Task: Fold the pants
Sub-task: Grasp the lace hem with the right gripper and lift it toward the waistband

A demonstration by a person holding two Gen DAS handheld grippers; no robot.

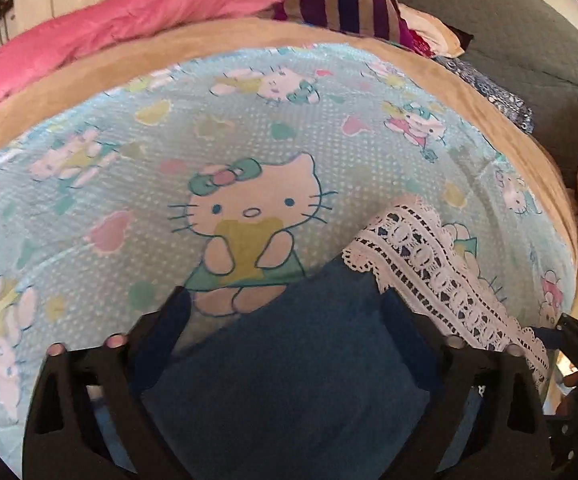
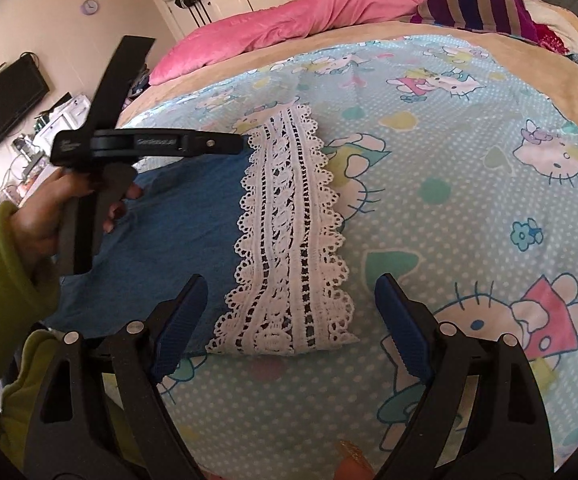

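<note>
Two grippers – left gripper (image 1: pixel 285 316), right gripper (image 2: pixel 291 312) – over one pants (image 2: pixel 193 216)

Left tongs (image 1: pixel 285 320) stand with jaws apart over blue pants (image 1: pixel 289 368) spread on a bed, the fabric between the blue pads untouched. White lace trim (image 1: pixel 441 276) runs off toward four o'clock. A cartoon-cat sheet (image 1: pixel 249 152) covers the bed; a pink duvet (image 1: pixel 101 28) lies at eleven o'clock, a striped pillow (image 1: pixel 349 0) at twelve.

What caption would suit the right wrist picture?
Open right claw above the blue pants' white lace hem, left claw alongside.
</note>
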